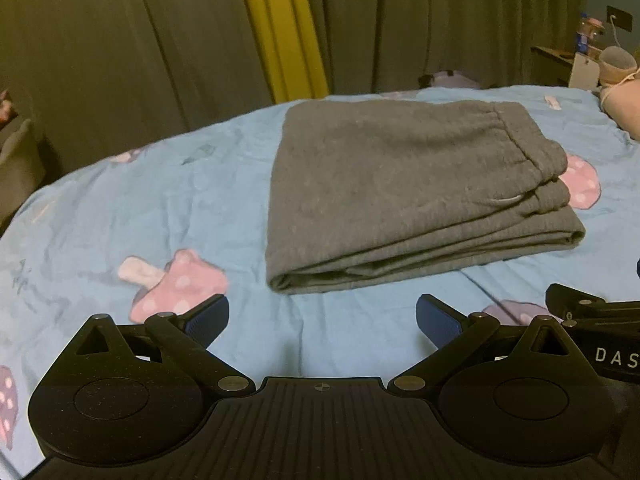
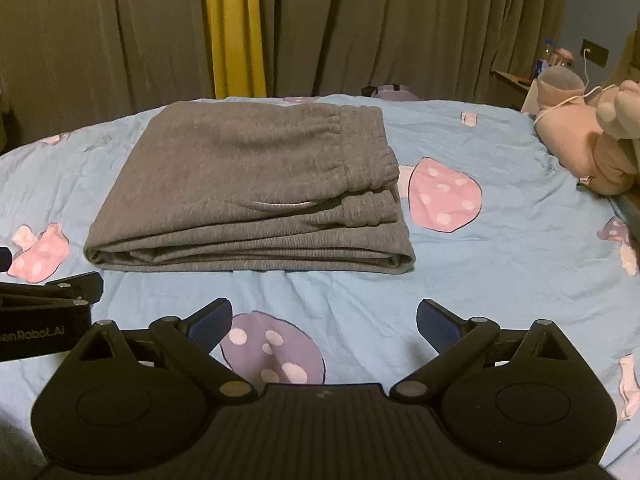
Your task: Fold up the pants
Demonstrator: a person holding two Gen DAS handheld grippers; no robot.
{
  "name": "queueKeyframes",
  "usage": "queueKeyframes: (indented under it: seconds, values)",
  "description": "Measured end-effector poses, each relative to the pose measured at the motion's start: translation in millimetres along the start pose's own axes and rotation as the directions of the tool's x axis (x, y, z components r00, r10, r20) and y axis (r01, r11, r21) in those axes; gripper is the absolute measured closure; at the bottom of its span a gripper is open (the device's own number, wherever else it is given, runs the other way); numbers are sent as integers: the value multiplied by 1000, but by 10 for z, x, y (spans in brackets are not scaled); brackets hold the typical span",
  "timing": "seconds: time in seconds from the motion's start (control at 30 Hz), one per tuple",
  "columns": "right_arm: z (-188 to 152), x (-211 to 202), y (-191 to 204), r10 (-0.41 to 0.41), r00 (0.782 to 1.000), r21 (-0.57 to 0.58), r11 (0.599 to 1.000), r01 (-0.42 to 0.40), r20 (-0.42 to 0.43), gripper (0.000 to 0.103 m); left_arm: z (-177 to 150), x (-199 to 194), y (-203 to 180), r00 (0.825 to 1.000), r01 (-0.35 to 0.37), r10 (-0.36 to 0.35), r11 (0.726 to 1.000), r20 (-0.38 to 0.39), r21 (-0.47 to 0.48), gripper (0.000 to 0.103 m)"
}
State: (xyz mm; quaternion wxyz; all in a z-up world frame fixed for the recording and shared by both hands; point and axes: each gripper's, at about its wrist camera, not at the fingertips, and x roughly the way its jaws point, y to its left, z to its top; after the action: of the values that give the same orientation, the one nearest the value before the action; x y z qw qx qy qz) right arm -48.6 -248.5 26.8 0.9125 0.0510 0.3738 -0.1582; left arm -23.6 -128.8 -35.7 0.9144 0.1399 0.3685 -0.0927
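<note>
Pants: grey sweatpants (image 2: pixel 244 184) lie folded in a flat stack of several layers on the bed, in front of both grippers and apart from them; the waistband with its elastic is on the right side, the fold edges face the cameras.
Step in hand: the folding looks finished, so I judge that only tidying is left. To do it well, press the top layer flat and line up the loose edges near the waistband, without pulling the lower layers out.
Left gripper (image 1: pixel 322 320): jaws spread wide, nothing between them, above the sheet just before the stack.
Right gripper (image 2: pixel 324 322): also wide apart and empty, beside the left one.
Bed sheet (image 2: pixel 500 280): light blue with pink and purple mushrooms, a little wrinkled.
Plush toy (image 2: pixel 592 148): pink, at the far right edge of the bed.
Containers: a bottle (image 1: pixel 585 36) stands on the side table; its content I cannot tell.
Curtains (image 2: pixel 120 32): grey, with one yellow strip.
</note>
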Motion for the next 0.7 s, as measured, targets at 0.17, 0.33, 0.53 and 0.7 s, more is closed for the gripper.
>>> queueKeyframes:
  seconds: [0.17,0.33,0.53,0.7]
  values:
    - [4,103,31,-8,1000,-7,1000,8,-3,4,9,169,-29,999,14,-14,1000,-48,6,0]
    - [-4,159,68,-18,1000,-21,1000,18,4,4,-14,215,12,998,33,-33,999,-46,0,0]
    - [-23,163,95,-26,1000,-36,999,26,11,4,-29,226,88,998,43,-44,999,-48,-33,0]
    - [-23,168,81,-26,1000,-27,999,26,5,4,-34,225,127,997,56,-59,997,-52,-56,1]
